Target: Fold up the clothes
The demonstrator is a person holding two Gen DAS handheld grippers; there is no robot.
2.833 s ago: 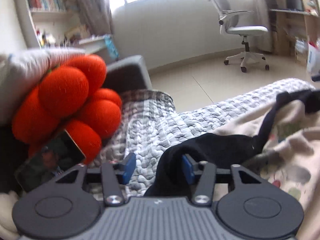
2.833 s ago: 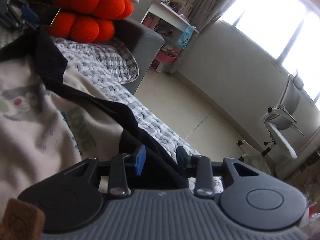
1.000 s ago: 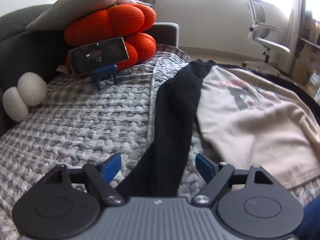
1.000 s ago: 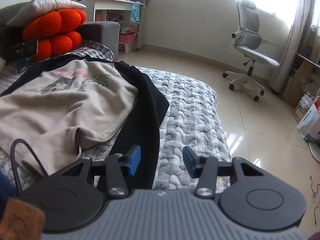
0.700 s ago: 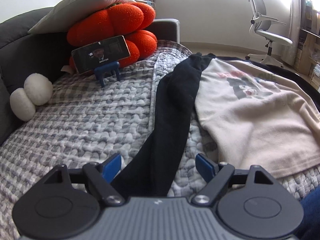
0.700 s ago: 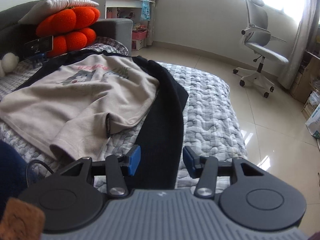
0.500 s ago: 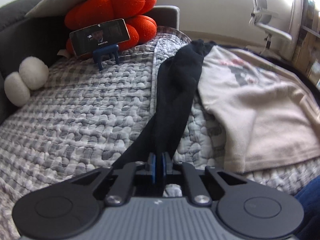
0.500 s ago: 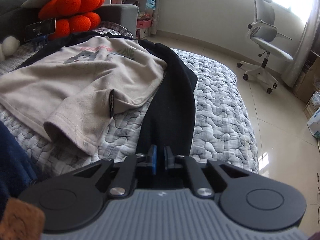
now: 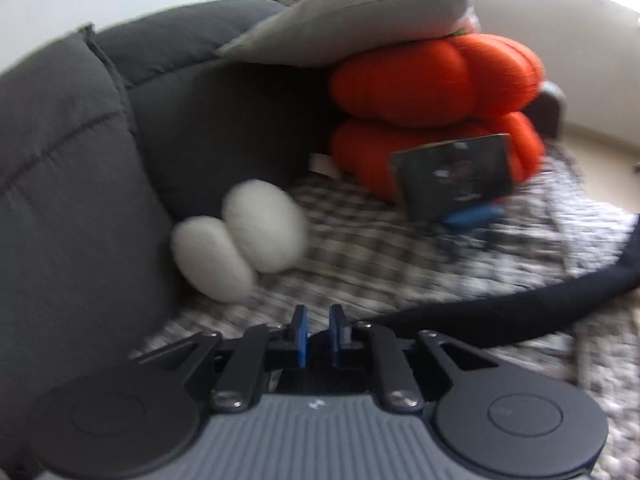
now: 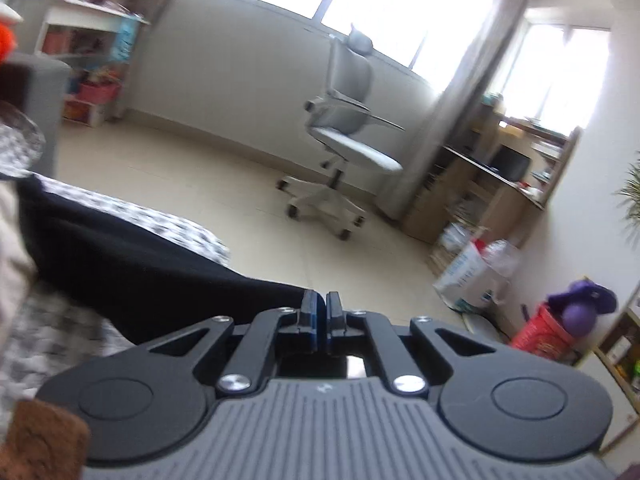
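Note:
The garment is a beige shirt with black sleeves, lying on a grey quilted cover. In the left wrist view one black sleeve stretches taut from the right edge to my left gripper. Its jaws are opening a little, with dark cloth still pinched between the blue pads. In the right wrist view the other black sleeve runs from the left up to my right gripper, which is shut on its end. Most of the shirt body is out of view.
Left wrist view: dark grey sofa back, white plush balls, orange cushions under a grey pillow, a phone on a blue stand. Right wrist view: tiled floor, office chair, desk, cardboard box, red basket.
Both grippers closed on the ends of the black sleeves, then lifted and swung outward, the left toward the sofa back, the right toward the room. The sleeves now stretch away from the shirt.

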